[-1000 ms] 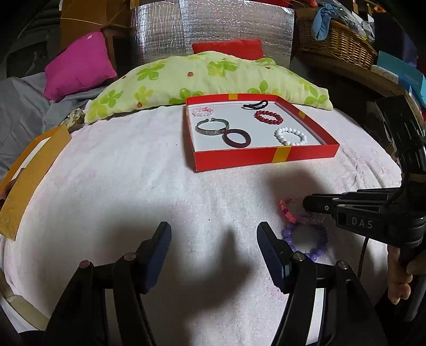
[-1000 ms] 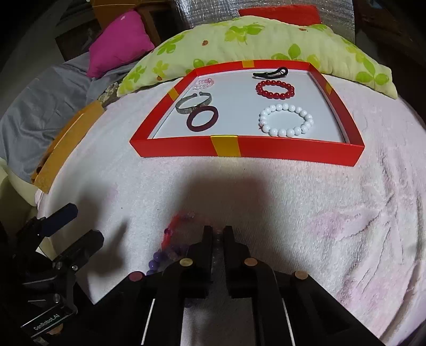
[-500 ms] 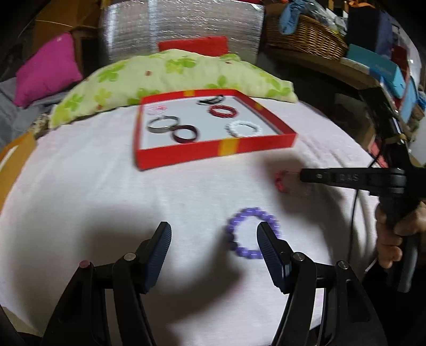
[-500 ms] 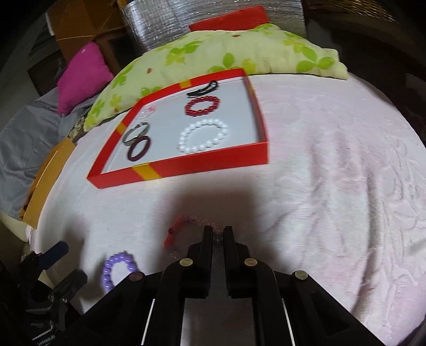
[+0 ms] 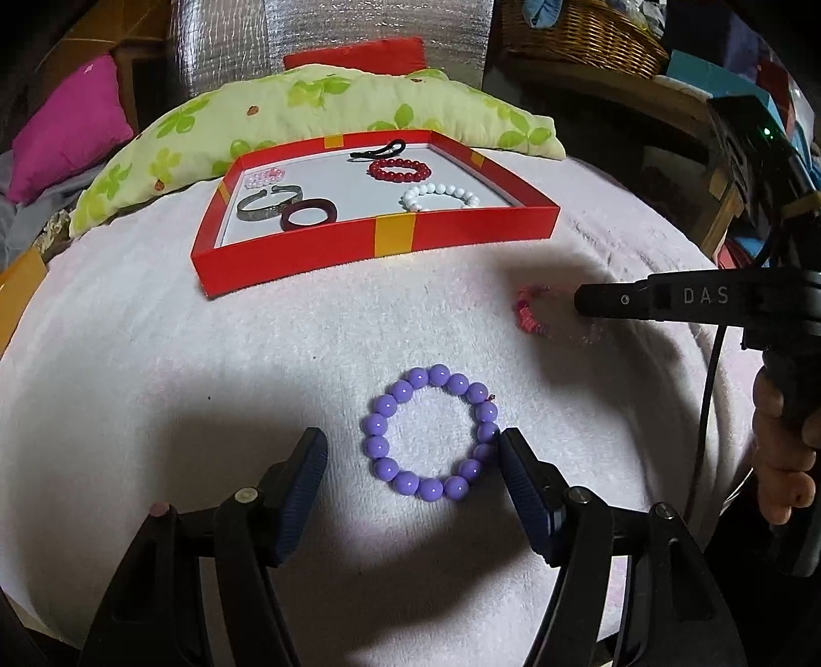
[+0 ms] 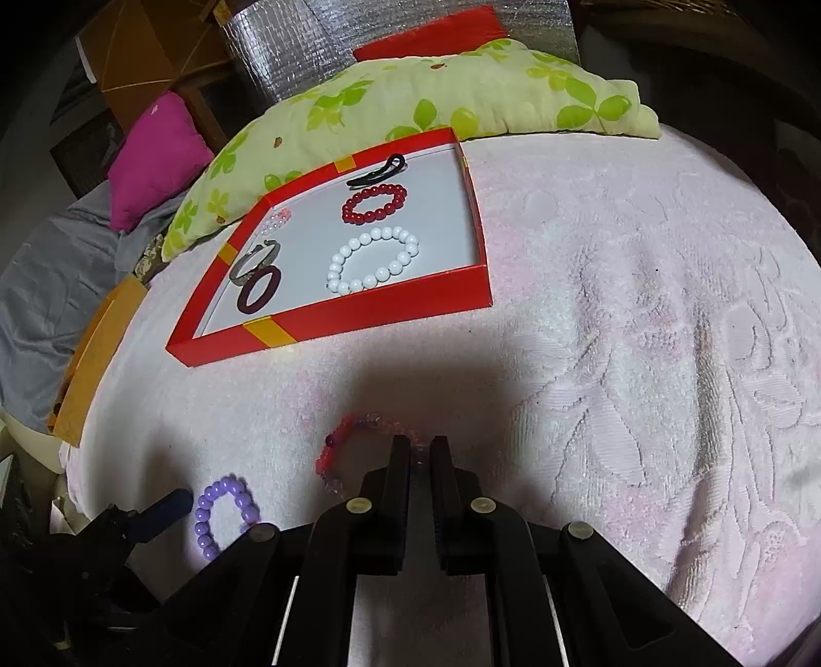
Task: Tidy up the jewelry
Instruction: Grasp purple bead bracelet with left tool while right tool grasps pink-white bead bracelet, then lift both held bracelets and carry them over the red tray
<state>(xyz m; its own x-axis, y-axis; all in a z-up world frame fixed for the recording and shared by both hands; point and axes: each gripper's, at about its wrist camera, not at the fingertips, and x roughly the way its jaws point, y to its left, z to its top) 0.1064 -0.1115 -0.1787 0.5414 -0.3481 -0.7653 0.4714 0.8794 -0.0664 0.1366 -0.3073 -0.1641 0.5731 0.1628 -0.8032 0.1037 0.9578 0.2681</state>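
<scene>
A purple bead bracelet (image 5: 430,432) lies flat on the pink towel, between my open left gripper's (image 5: 408,451) fingers; the right finger touches its beads. It also shows in the right wrist view (image 6: 223,514). My right gripper (image 6: 421,451) is shut on a pink and red bead bracelet (image 6: 338,451), also visible in the left wrist view (image 5: 528,316), which still rests on the towel. A red tray (image 5: 308,251) farther back holds white (image 5: 438,197), red (image 5: 400,170) and dark ring bracelets (image 5: 308,215), a silver bangle and a black clip.
A green floral pillow (image 5: 318,113) lies behind the tray. A magenta cushion (image 5: 66,138) is at far left, a wicker basket (image 5: 580,31) at far right. An orange box edge (image 6: 87,369) sits left of the towel.
My left gripper has swung right and closed in so the purple bracelet now lies between its fingers. The right gripper has stayed shut on the pink bracelet.
</scene>
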